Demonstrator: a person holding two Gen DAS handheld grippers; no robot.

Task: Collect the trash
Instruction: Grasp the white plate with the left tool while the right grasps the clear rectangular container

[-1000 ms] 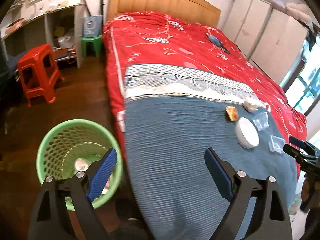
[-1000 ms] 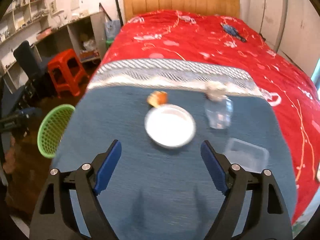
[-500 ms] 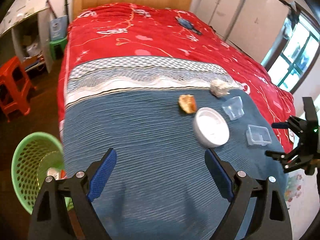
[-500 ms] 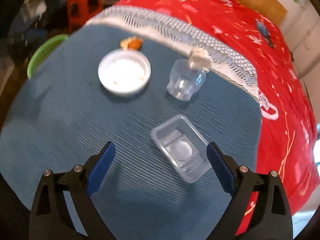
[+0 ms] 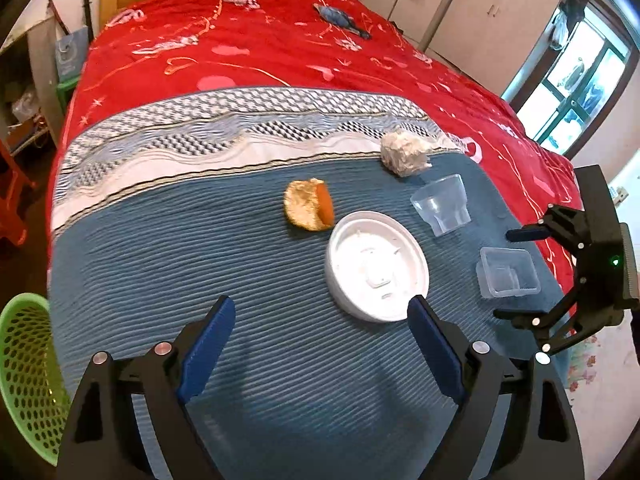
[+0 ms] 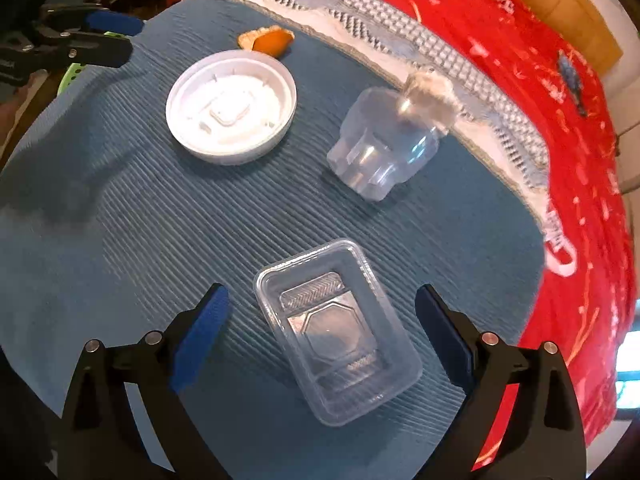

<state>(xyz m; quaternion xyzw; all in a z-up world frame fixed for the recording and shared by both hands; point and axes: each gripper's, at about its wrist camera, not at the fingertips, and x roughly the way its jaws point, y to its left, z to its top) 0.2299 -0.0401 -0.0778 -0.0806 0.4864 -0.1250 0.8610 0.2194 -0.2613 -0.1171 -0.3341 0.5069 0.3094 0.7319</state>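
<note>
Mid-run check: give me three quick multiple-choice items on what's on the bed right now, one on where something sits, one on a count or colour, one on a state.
1. Where is the orange peel?
A. Just beyond the white lid
B. Inside the clear tray
C. In the basket

2. How many pieces of trash lie on the blue blanket?
A. Three
B. Five
C. Seven

3. How does the clear cup lie?
A. Upright
B. Stacked in the tray
C. Tipped on its side

Answers:
1. A: the orange peel lies right next to the white lid, on its headboard side.
2. B: peel, lid, clear cup, clear tray and a crumpled paper ball on the blue blanket.
3. C: the cup's side rests on the blanket, its mouth facing the paper ball.
</note>
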